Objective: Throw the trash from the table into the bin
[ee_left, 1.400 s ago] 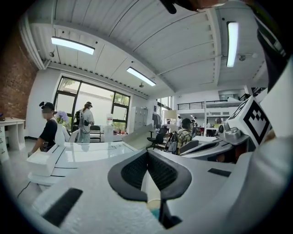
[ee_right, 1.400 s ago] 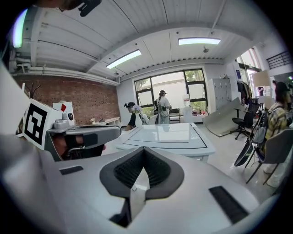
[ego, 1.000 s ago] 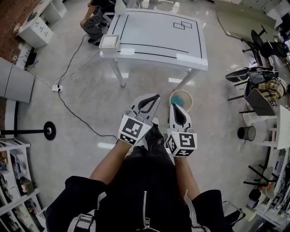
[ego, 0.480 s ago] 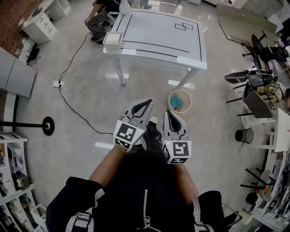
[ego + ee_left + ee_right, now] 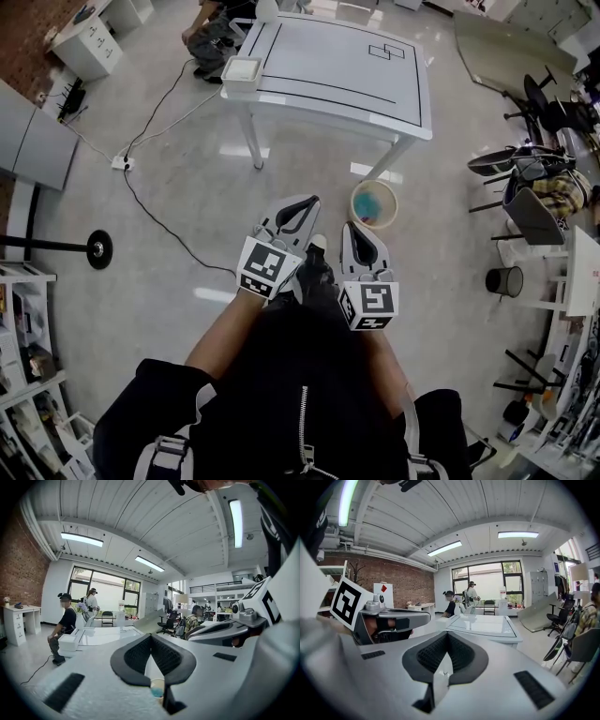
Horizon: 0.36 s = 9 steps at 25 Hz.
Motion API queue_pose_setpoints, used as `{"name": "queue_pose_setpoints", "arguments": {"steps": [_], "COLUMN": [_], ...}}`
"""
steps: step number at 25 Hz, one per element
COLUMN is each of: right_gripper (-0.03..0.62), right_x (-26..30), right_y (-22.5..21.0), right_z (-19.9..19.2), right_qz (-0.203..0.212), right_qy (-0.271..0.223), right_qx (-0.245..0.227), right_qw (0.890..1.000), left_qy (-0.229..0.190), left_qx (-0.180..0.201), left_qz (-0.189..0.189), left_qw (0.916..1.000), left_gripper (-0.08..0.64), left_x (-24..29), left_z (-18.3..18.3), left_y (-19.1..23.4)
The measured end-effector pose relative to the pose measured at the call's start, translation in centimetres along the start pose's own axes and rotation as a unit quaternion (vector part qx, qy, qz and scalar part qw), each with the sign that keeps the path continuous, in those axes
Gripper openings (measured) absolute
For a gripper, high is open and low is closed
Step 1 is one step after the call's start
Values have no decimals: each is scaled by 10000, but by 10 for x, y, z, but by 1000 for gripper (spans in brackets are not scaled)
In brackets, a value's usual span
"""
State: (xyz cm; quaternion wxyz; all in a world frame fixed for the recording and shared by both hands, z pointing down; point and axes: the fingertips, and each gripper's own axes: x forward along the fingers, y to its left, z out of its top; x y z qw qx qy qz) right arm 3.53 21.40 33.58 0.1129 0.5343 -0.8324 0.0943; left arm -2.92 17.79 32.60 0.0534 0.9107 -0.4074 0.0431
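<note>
Open office, glossy pale floor. White tabletop (image 5: 328, 66) sits ahead, well apart from the person wearing the camera. It carries only a white box (image 5: 242, 70) at its near-left corner, plus printed black outlines; no loose trash shows on it.

Bin (image 5: 375, 203) stands on the floor near the table's front right leg, with something blue lying inside. That is likely trash already dropped, so the task looks done or nearly so.

Left gripper (image 5: 306, 206) and right gripper (image 5: 354, 232) are held side by side, low in front of the body, pointing roughly toward bin and table. Both pairs of jaws are pressed together, pads meeting at the tips, nothing pinched. They are probably closed and tucked close because nothing needs carrying: a resting posture.

Crouching person (image 5: 211, 28) is beyond the table's far-left corner, and a standing person (image 5: 91, 602) is by the windows; neither is near the bin.
</note>
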Motion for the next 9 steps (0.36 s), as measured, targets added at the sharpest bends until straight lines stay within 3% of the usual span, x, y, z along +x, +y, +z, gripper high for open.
{"name": "queue_pose_setpoints", "arguments": {"steps": [9], "right_gripper": [9], "right_x": [-13], "right_y": [14], "right_z": [-5], "right_qz": [82], "right_qy": [73], "right_qx": [-170], "right_qw": [9998], "left_qy": [-73], "left_qx": [18], "left_qz": [116], "left_qw": [9999], "left_gripper": [8], "left_x": [-19], "left_z": [3], "left_y": [-4]}}
